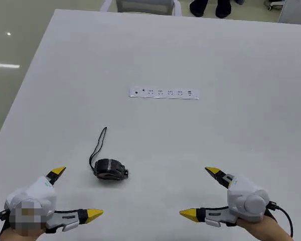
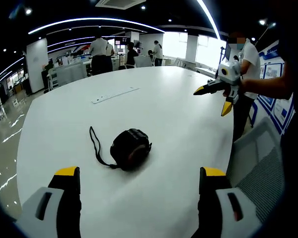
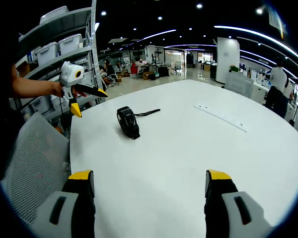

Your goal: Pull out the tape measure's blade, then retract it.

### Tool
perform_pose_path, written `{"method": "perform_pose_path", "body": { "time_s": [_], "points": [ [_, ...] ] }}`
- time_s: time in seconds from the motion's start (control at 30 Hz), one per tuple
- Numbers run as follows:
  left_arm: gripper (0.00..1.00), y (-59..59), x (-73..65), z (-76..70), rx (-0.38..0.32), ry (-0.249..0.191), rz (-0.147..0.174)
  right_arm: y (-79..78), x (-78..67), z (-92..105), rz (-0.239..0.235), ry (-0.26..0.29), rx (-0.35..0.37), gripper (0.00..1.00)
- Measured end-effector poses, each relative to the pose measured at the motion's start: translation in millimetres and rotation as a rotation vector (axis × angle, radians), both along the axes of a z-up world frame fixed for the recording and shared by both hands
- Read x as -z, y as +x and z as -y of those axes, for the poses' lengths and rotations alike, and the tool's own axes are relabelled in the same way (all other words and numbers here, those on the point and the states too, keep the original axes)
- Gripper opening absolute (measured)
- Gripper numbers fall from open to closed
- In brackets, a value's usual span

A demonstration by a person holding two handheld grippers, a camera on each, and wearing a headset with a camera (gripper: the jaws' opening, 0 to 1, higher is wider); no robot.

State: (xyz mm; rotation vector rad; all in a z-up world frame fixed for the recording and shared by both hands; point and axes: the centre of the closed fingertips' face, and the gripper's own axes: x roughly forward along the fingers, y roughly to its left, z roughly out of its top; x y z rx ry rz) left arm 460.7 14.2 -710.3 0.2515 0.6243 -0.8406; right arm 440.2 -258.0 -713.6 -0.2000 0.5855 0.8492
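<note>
A black tape measure (image 1: 110,169) with a thin black wrist cord lies on the white table (image 1: 200,55), its blade inside the case. It also shows in the left gripper view (image 2: 131,148) and the right gripper view (image 3: 128,121). My left gripper (image 1: 74,193) is open at the near left, just short of the tape measure. My right gripper (image 1: 199,193) is open at the near right, well apart from it. Yellow-tipped fingers (image 2: 68,173) frame the tape measure in the left gripper view; the right gripper's fingers (image 3: 217,176) stand wide apart with bare table between.
A white power strip (image 1: 163,93) lies flat in the table's middle, beyond the tape measure. A grey mesh chair (image 3: 30,163) stands at the near table edge. People stand at desks and shelving racks further off.
</note>
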Motion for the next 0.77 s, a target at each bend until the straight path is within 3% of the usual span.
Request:
{"method": "perform_pose_path", "body": {
  "time_s": [0.77],
  "points": [
    [0.99, -0.5, 2.6, -0.3, 0.019, 0.011, -0.003, -4.6, 2.7, 4.9, -0.012, -0.012, -0.001, 0.94]
  ]
}}
